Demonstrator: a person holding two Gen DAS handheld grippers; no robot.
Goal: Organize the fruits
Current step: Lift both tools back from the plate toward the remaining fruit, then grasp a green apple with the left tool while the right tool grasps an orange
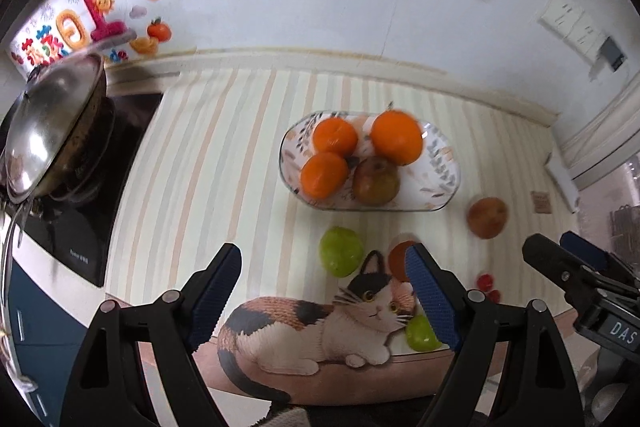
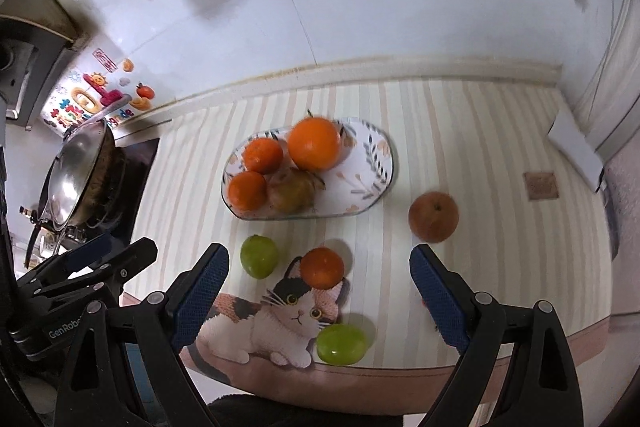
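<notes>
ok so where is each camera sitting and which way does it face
Left wrist: on the left gripper, angled steeply down at the fruit plate; its open fingers show, the right gripper at the right edge.
Right wrist: on the right gripper, same downward aim; the left gripper at the left edge.
Shared: plate, cat mat, wok.

Counter: a striped mat [image 2: 460, 131] in cream and peach covers it, running up to the white wall.
Mat print: a calico cat [image 2: 276, 323] sprawls along the near edge.
Plate: the oval floral plate [image 2: 372, 163] sits mid-mat.
Loose fruit, left: one green fruit [image 2: 259, 255] just in front of the plate.
Loose fruit, centre: a small orange-red fruit [image 2: 322, 267] right on the cat's ear.
Loose fruit, near edge: second green fruit [image 2: 342, 343] beside the cat's paw.
Loose fruit, right: a brownish apple [image 2: 433, 216], apart from the plate.
Far right: a small brown square [image 2: 541, 185] lies flat on the mat.
Left end: a black cooktop [image 2: 138, 171] adjoins the mat.
</notes>
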